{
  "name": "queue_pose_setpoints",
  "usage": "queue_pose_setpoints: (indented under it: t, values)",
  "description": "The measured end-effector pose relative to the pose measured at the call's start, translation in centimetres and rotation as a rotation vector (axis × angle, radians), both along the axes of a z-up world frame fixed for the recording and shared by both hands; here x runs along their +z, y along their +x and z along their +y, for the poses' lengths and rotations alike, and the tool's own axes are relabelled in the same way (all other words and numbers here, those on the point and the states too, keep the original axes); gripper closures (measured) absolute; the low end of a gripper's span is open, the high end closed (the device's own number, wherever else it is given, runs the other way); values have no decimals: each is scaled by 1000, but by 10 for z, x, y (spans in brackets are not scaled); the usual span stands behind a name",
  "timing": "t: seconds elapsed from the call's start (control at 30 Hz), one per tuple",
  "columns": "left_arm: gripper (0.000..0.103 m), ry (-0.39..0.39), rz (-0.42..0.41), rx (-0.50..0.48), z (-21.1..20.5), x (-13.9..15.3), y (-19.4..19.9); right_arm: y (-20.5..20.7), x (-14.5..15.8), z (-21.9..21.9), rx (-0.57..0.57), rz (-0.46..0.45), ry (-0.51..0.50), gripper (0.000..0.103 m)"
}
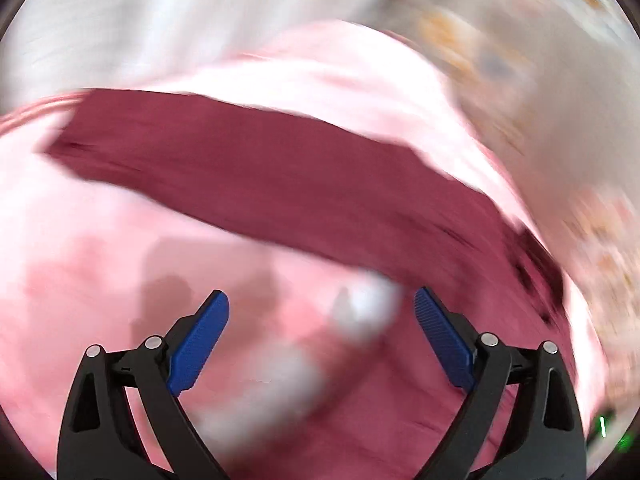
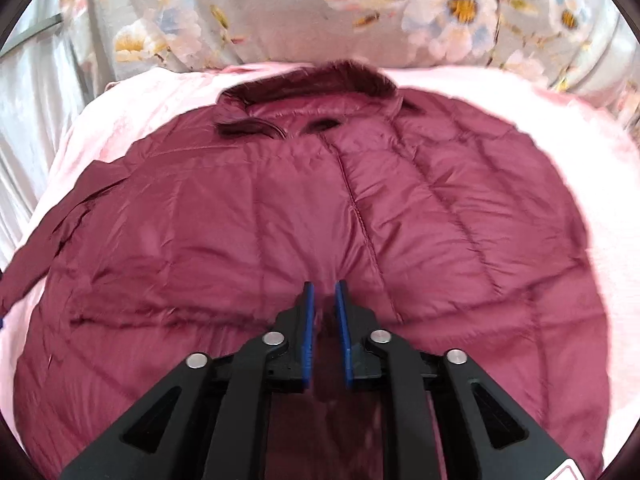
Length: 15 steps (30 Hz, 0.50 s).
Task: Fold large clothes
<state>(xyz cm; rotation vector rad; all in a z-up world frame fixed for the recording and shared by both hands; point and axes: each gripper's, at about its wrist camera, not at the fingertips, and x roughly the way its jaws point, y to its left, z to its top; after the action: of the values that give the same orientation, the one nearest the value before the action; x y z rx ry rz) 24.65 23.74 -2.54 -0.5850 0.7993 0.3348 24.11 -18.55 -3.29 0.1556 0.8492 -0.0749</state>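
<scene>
Across the pink blanket (image 2: 552, 128) of the bed, a maroon quilted jacket (image 2: 248, 216) is spread front-up, with its fur-trimmed collar (image 2: 352, 76) at the far end toward the floral bedding (image 2: 400, 8) and its closed front seam running down the middle. The right gripper (image 2: 322, 292) is held low over the near hem, its blue fingers (image 2: 308, 320) drawn almost together with a narrow gap between them; dark fabric shows in that gap, but whether the cloth is truly pinched cannot be told. In the blurred left wrist view, the left gripper (image 1: 320, 312) is seen with its fingers (image 1: 200, 344) spread wide and empty, and a maroon sleeve (image 1: 280, 184) lies stretched across the blanket ahead of it.

The step in hand is judged to be a first fold of sleeve or side panel toward the centre. It is done well if the sleeve is taken near its cuff, both layers being caught, and carried flat across the chest. The hem should be kept anchored so that the slippery shell is not dragged. Trapped air in the padding is best pressed out before a crease is set.
</scene>
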Motion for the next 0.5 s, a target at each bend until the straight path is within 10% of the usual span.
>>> queue_pose_setpoints:
  t: [0.07,0.33,0.5]
  values:
    - [12,24,51,151,56,-4,-8,-17,9,9,25,-28,17,65]
    - [20,-141,67,398,168,-34,-19,-56,13,21,74,-14,61,59]
    - [85,-135,49,323,163,-26,7,-65,9,16,49,9,67,59]
